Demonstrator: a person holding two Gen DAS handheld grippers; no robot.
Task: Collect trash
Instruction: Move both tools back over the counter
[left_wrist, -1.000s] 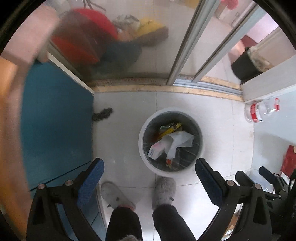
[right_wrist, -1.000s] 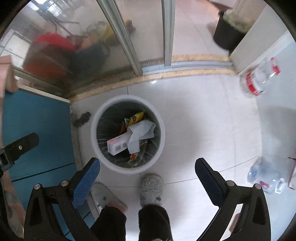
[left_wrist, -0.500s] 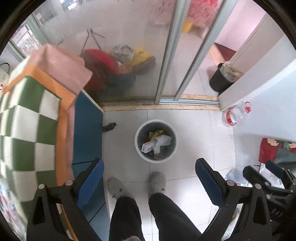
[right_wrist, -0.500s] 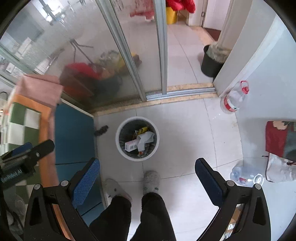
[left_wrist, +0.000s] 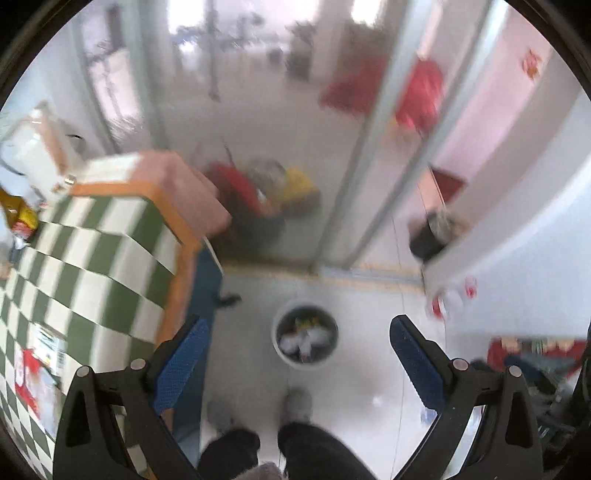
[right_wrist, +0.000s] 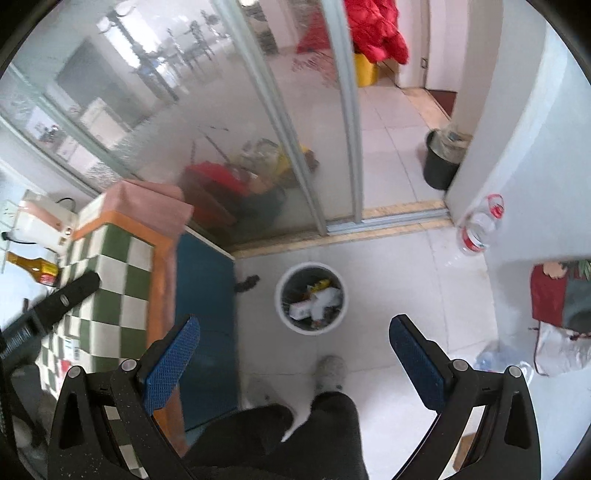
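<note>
A white trash bin (left_wrist: 277, 345) stands on the tiled floor far below, holding paper and wrappers (left_wrist: 306, 338); it also shows in the right wrist view (right_wrist: 282, 312) with a white carton and crumpled paper (right_wrist: 314, 301) inside. My left gripper (left_wrist: 295, 358) is open and empty, high above the bin. My right gripper (right_wrist: 293, 352) is open and empty, also high above it. Loose items (left_wrist: 31, 365) lie on the green-checked table (left_wrist: 92, 273) at the left; the view is blurred.
A brown bottle (right_wrist: 35, 267) and a white appliance (right_wrist: 40, 221) sit on the table (right_wrist: 122, 266). The person's legs and slippers (right_wrist: 328, 371) are below. Plastic bottles (right_wrist: 478, 225) stand by the wall, a black bin (right_wrist: 441, 166) beyond the glass sliding door (right_wrist: 295, 147).
Both grippers have risen well away from the bin, which now looks much smaller. The checked table top has come into view at the left. Both jaws stay open.
</note>
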